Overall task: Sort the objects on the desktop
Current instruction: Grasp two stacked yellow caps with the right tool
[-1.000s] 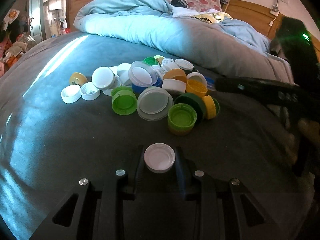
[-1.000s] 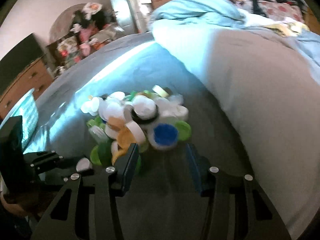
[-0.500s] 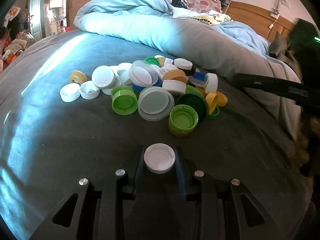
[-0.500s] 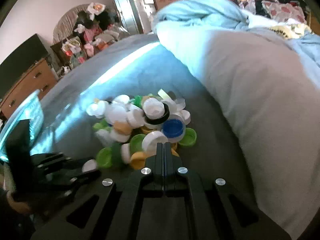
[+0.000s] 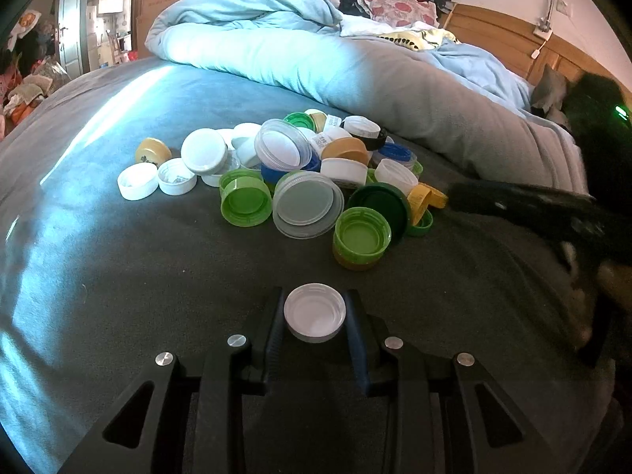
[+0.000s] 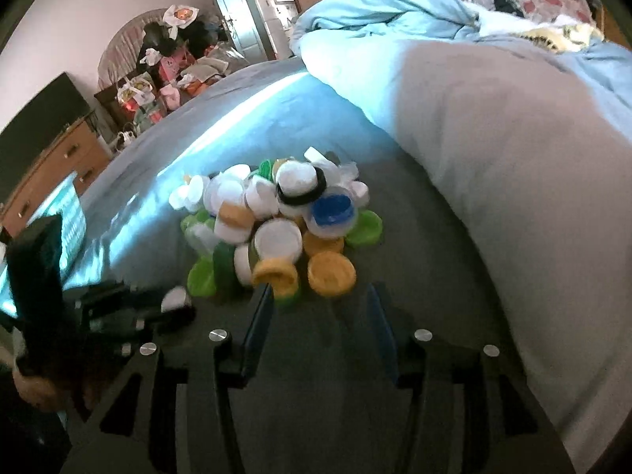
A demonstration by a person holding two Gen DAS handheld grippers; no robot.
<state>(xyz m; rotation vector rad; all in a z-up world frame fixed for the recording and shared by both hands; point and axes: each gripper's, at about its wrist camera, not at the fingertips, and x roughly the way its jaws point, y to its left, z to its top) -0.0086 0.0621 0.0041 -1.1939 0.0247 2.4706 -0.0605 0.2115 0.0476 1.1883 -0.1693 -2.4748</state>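
White cap held on the left, right jaws reopening at the pile

Left gripper (image 5: 315, 318) still clamps the white cap (image 5: 315, 312), apart from the bottle-cap pile (image 5: 300, 173); right gripper (image 6: 320, 308), shut moments ago, is opening empty before a yellow cap (image 6: 331, 273) — its pick remains undone.

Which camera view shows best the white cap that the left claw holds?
The left wrist view: the white cap sits sharp and close between the left claw pads, hollow side up. The right wrist view shows it only small, blurred, partly hidden at its left edge.
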